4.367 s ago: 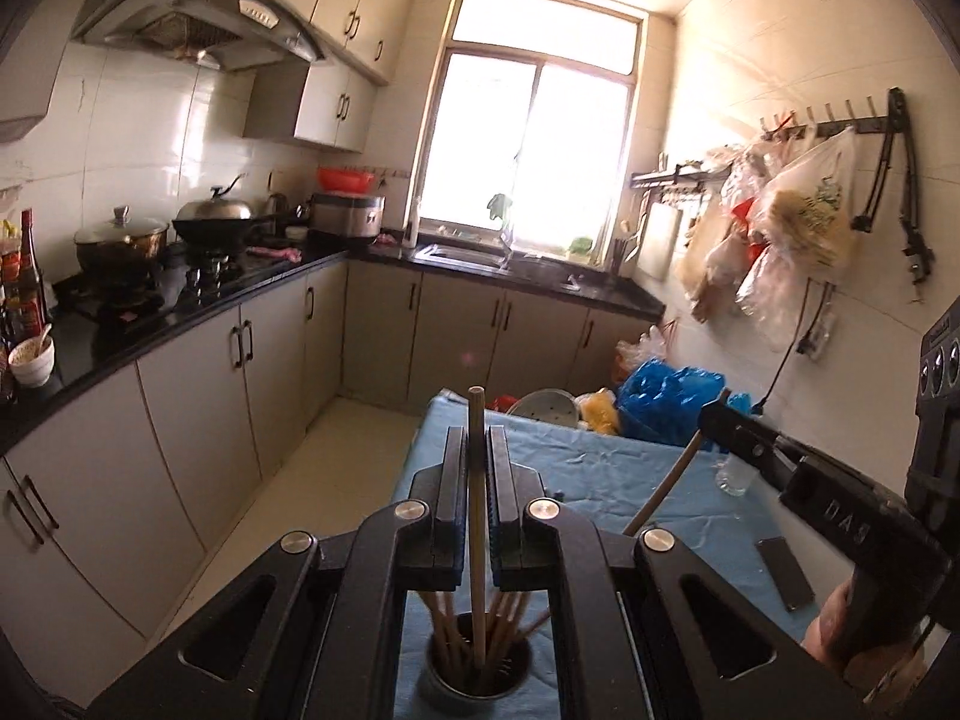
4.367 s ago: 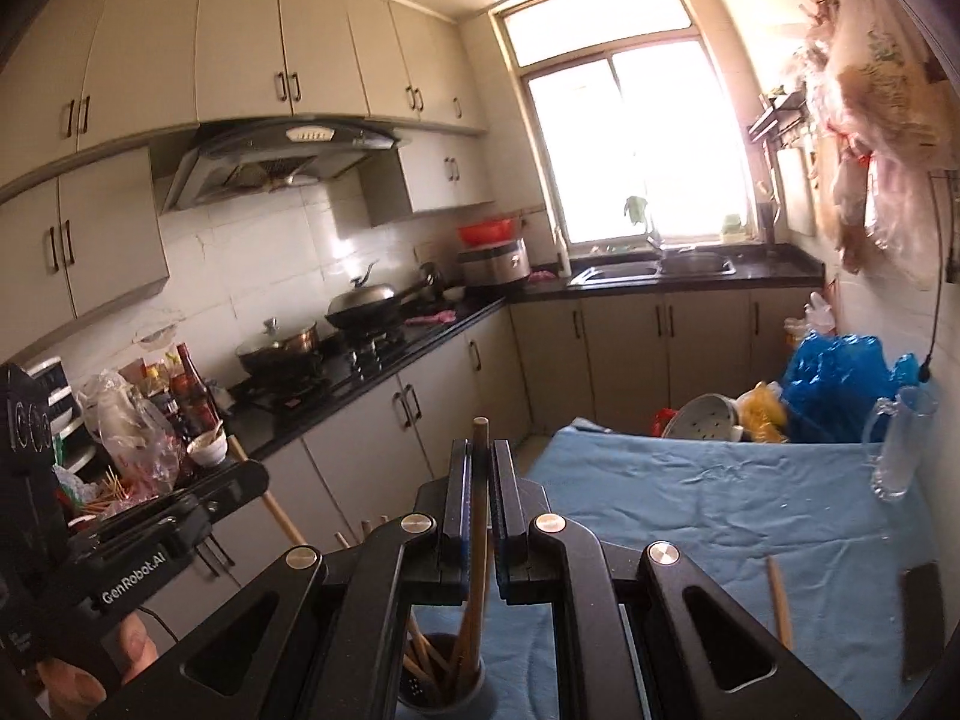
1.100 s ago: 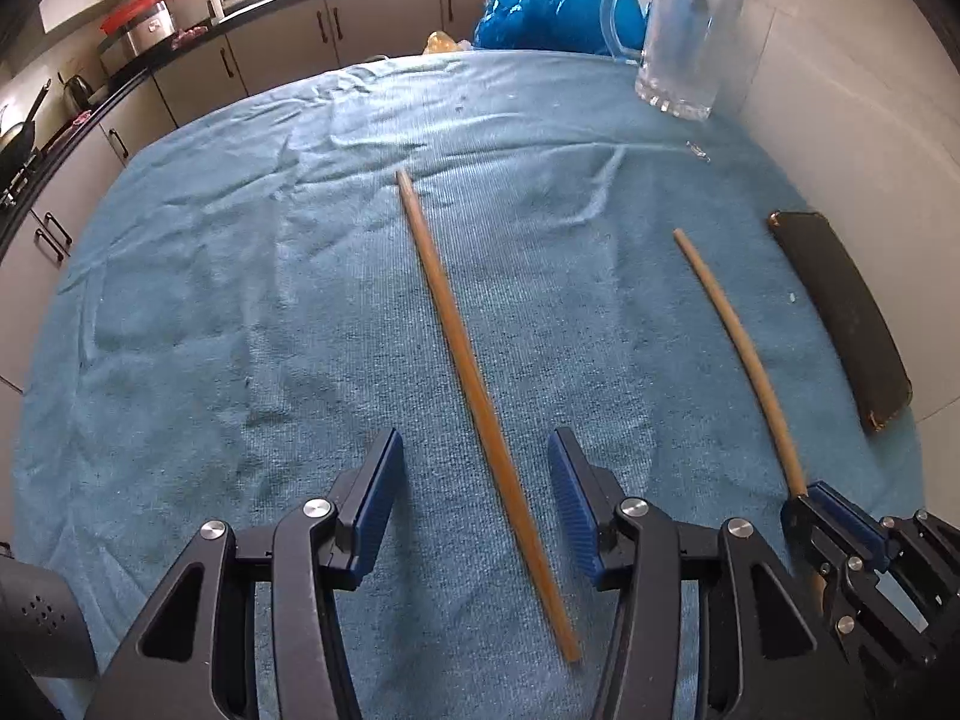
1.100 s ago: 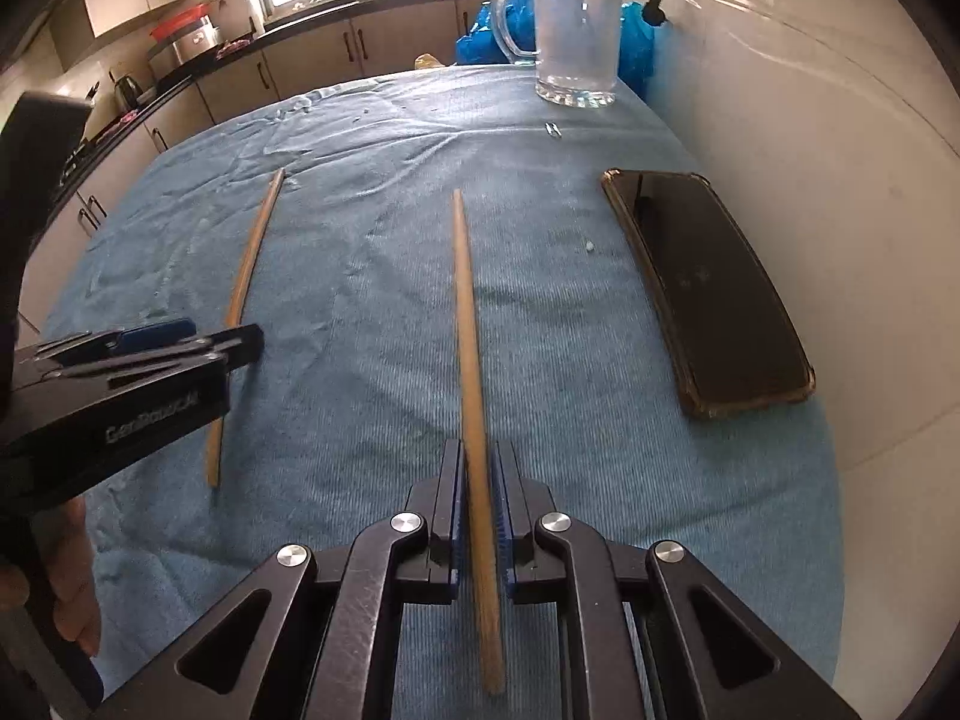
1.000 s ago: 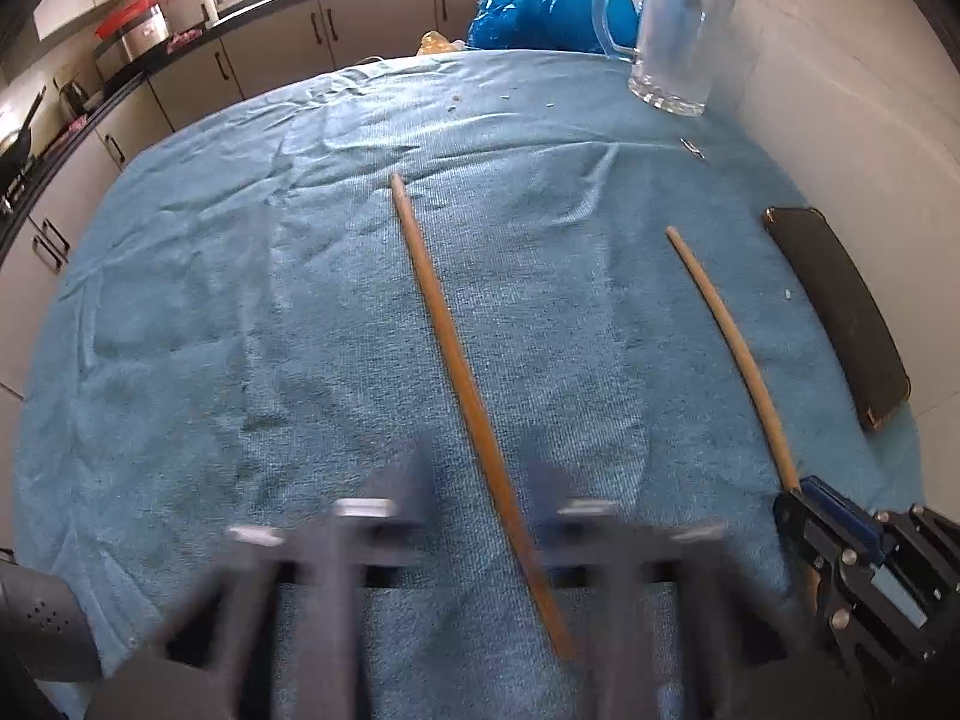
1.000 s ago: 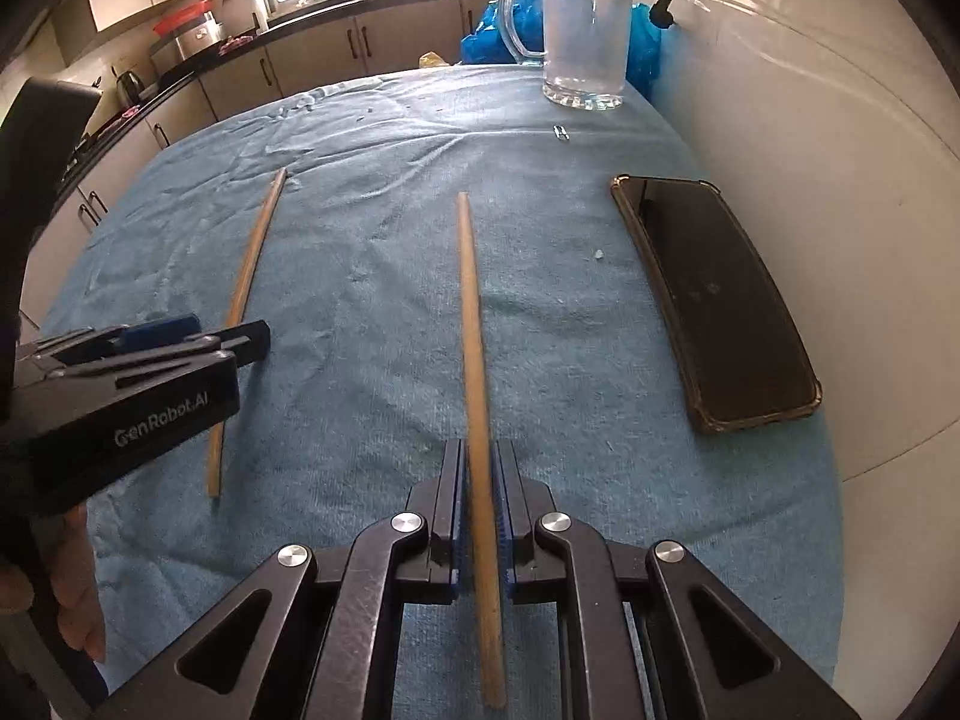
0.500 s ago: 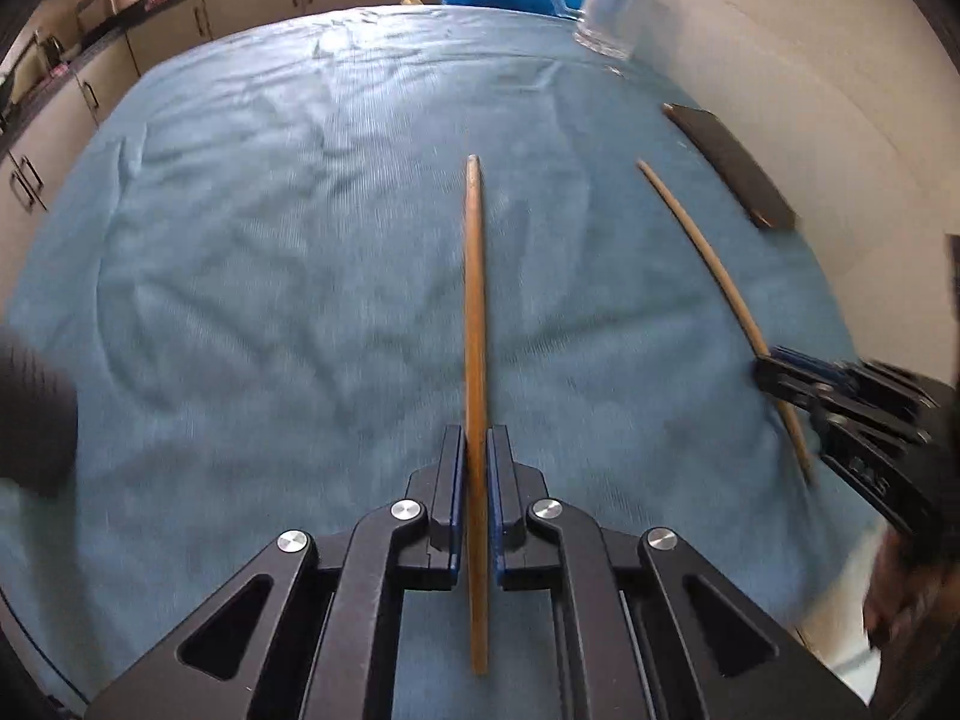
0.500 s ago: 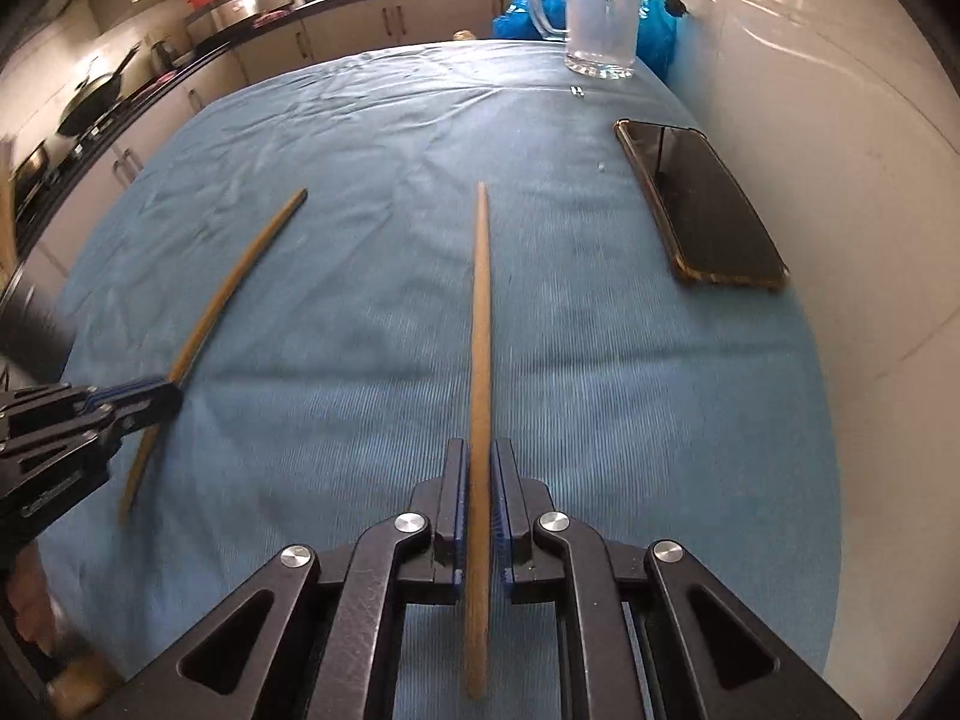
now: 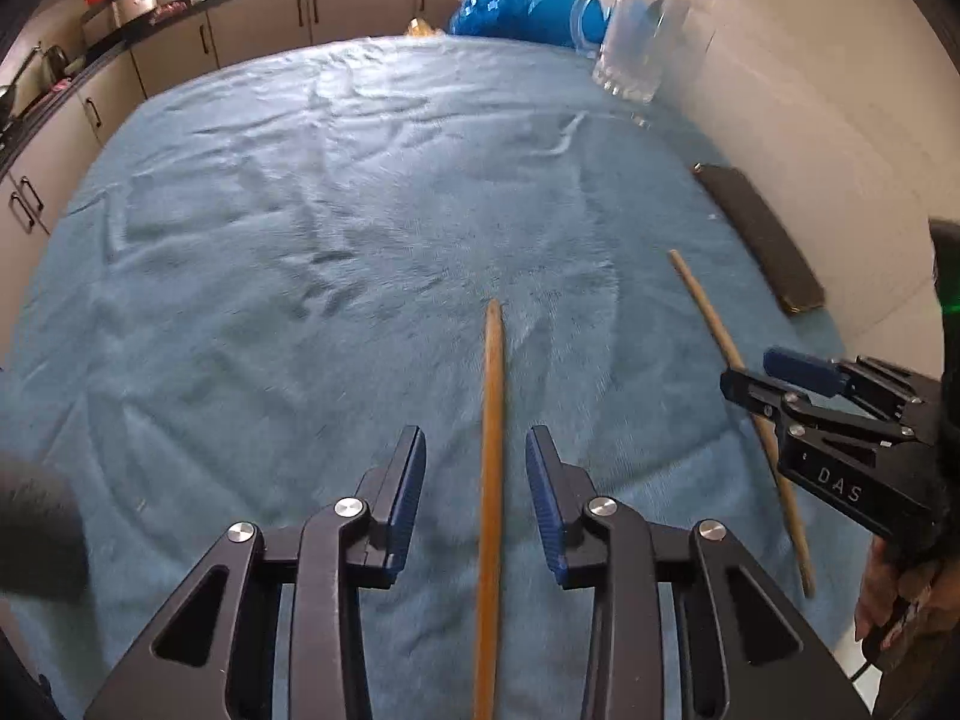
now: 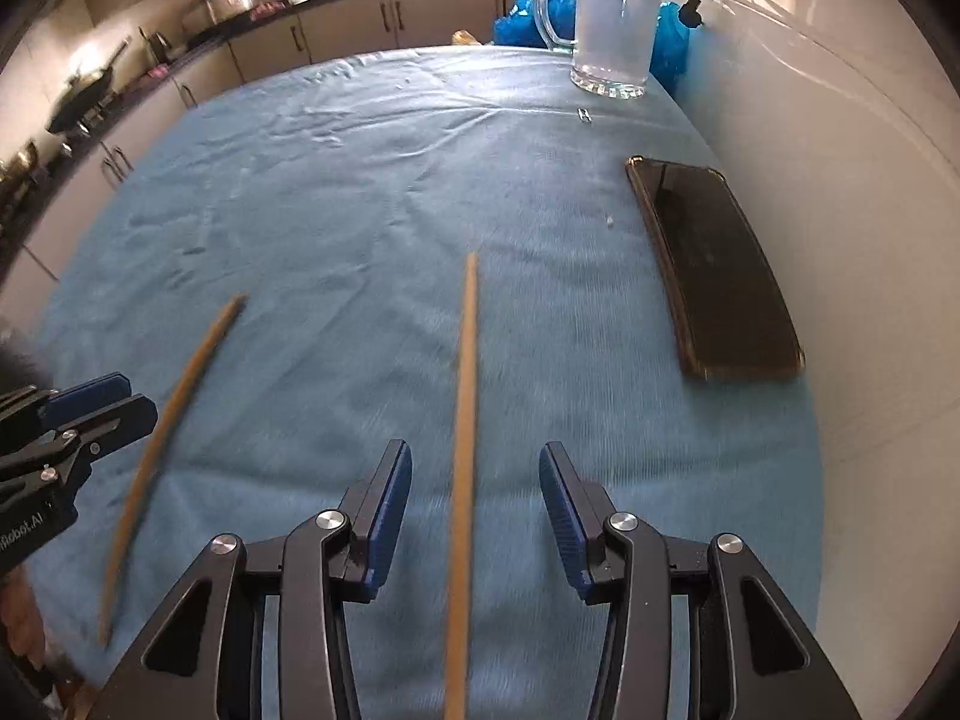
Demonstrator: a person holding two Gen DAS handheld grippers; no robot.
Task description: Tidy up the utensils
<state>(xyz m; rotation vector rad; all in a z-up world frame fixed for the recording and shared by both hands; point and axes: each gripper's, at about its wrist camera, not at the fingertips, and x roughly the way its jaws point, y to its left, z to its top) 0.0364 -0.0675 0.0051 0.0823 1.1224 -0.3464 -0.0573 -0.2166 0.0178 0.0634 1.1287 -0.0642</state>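
Left wrist view first: the bench (image 9: pixel 300 210) under its blue towel is the biggest thing here, with the glass jug (image 9: pixel 636 54) at the far end and the phone (image 9: pixel 759 240) along the wall, and none of that has budged. What changed is your grip. Half a second back both sets of fingers were clamped on a chopstick each; now your left gripper (image 9: pixel 475 498) is opening, blue pads clear on both sides, and the left chopstick (image 9: pixel 492 450) sits loose between them on the towel. Same story on the right wrist view: your right gripper (image 10: pixel 475 510) is opening too, and the right chopstick (image 10: pixel 465 420) lies free in the gap. So I'd say you've just laid the pair down roughly side by side, and both hands are free for the next utensil.
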